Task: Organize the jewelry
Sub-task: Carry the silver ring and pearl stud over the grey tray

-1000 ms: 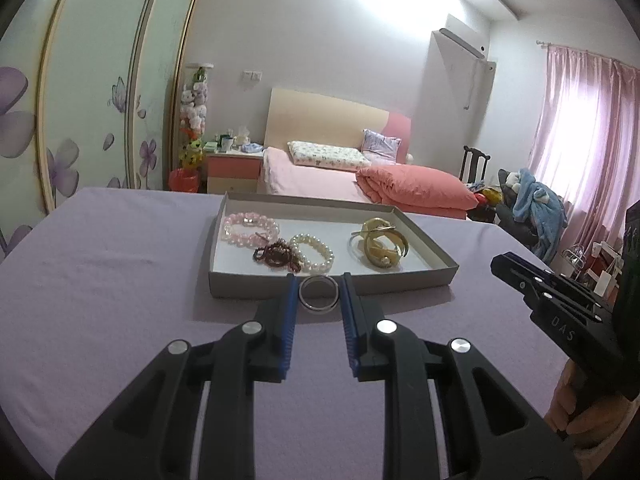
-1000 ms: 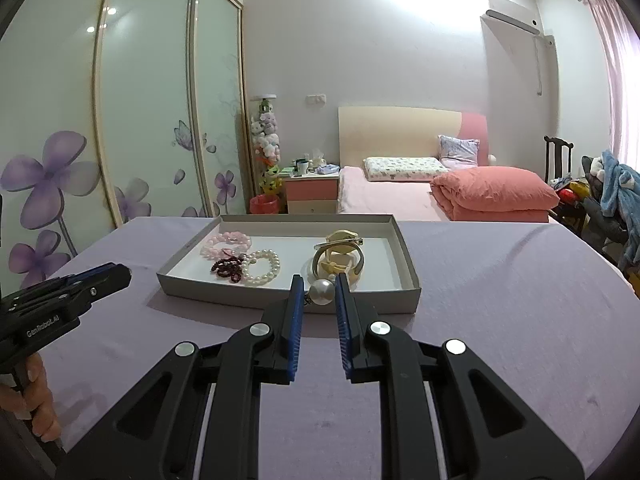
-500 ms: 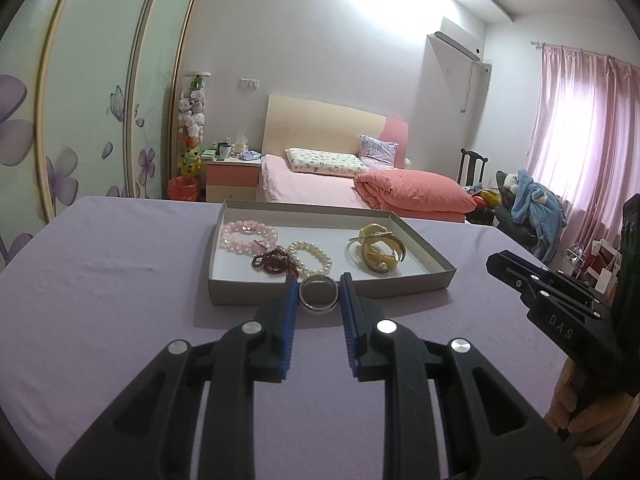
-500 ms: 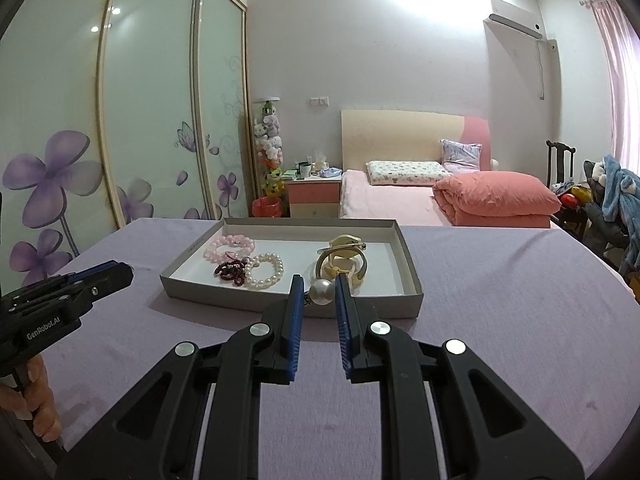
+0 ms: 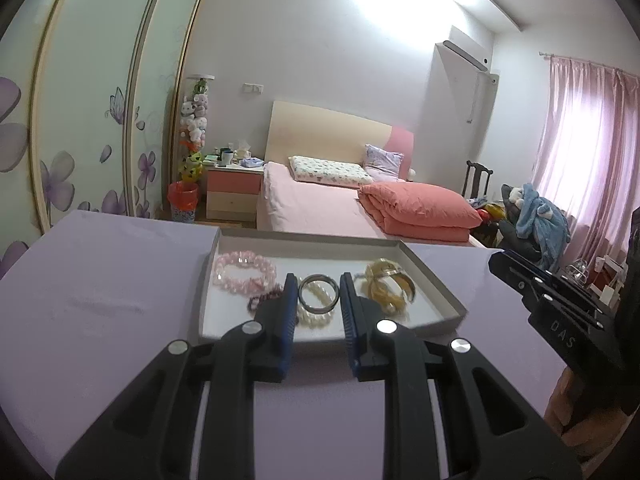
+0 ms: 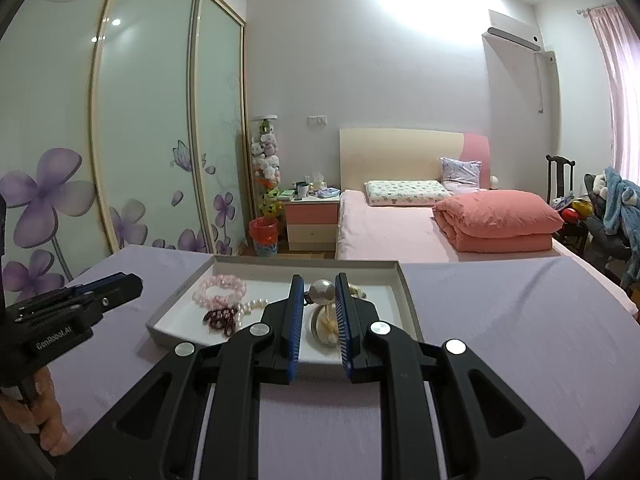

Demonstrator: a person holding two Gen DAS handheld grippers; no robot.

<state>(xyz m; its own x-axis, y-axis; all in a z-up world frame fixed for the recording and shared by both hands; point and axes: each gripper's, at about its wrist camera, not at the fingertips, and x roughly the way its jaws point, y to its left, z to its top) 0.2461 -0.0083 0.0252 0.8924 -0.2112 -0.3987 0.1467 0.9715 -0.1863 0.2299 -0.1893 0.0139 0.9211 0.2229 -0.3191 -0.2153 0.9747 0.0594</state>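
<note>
A shallow grey tray (image 5: 434, 280) lies on the lilac table and holds a pink bead bracelet (image 5: 244, 272), a dark red bracelet (image 5: 262, 300), a white pearl bracelet (image 5: 316, 318) and a gold bangle (image 5: 390, 286). My left gripper (image 5: 319, 294) is shut on a silver ring (image 5: 319, 294), raised over the tray's near part. In the right wrist view my right gripper (image 6: 322, 292) is shut on a large pearl (image 6: 322, 291), also above the tray (image 6: 406, 292). Each gripper shows at the edge of the other's view.
The tray sits mid-table on the lilac cloth (image 5: 100, 300). Behind the table are a pink bed (image 6: 400, 232), a nightstand (image 6: 312, 220), a red bin (image 6: 264, 236), sliding flowered wardrobe doors (image 6: 152, 140) and a chair with clothes (image 5: 536, 220).
Both grippers have risen and moved forward from in front of the tray's near wall to over the tray, each keeping its hold on its piece.
</note>
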